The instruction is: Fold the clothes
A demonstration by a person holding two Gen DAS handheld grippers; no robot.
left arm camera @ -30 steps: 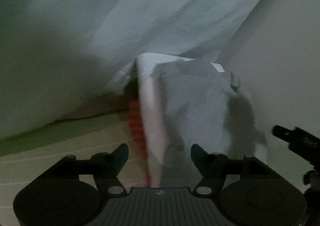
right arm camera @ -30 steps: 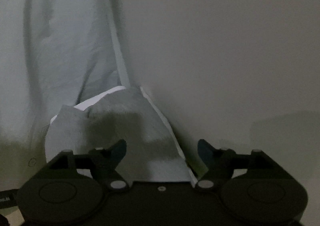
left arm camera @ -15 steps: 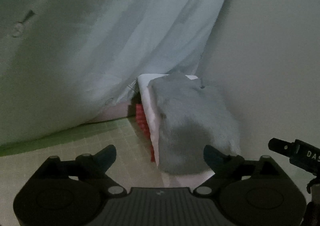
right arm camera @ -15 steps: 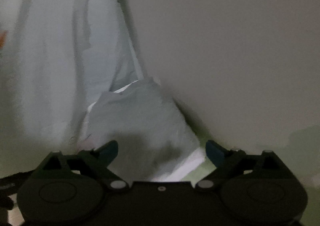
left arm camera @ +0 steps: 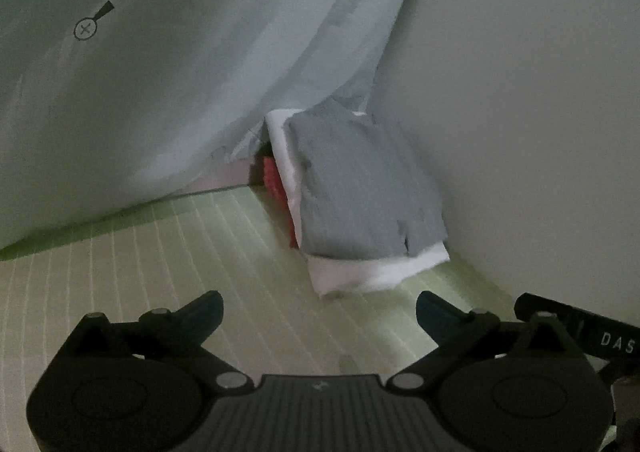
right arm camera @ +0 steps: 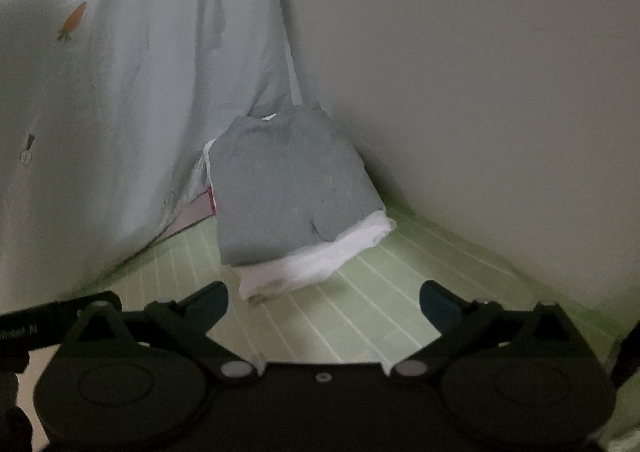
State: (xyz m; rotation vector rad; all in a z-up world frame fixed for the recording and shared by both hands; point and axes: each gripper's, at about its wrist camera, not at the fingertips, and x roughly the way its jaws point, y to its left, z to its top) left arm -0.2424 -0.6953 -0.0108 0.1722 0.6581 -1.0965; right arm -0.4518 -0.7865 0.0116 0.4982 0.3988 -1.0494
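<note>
**Two grippers empty; folded stack parked in the corner**

Two grippers face one stack of folded clothes. The left gripper (left arm camera: 318, 312) has its jaws spread wide with nothing between them, and the right gripper (right arm camera: 324, 302) is likewise wide and empty. Neither touches any cloth; both hang just short of the stack's near edge.

The stack sits on the green lined mat (left arm camera: 192, 252), pushed against the plain wall (left arm camera: 520, 112). A grey folded garment (left arm camera: 360, 188) lies on top, a white folded garment (left arm camera: 372, 272) beneath it with its front edge showing, and a red item (left arm camera: 276, 184) sits low on the stack's left side, largely hidden. Placement tight in the corner appears intended to keep finished pieces clear of the working area.

A pale printed sheet (left arm camera: 180, 72) hangs or drapes at the left, its lower edge meeting the mat beside the stack; in the right wrist view it bears a small carrot print (right arm camera: 74, 20). It crowds the stack's left flank and would obstruct any approach from that side. The wall blocks the right. The grey top layer sits slightly askew, so a nudge could topple it.
</note>
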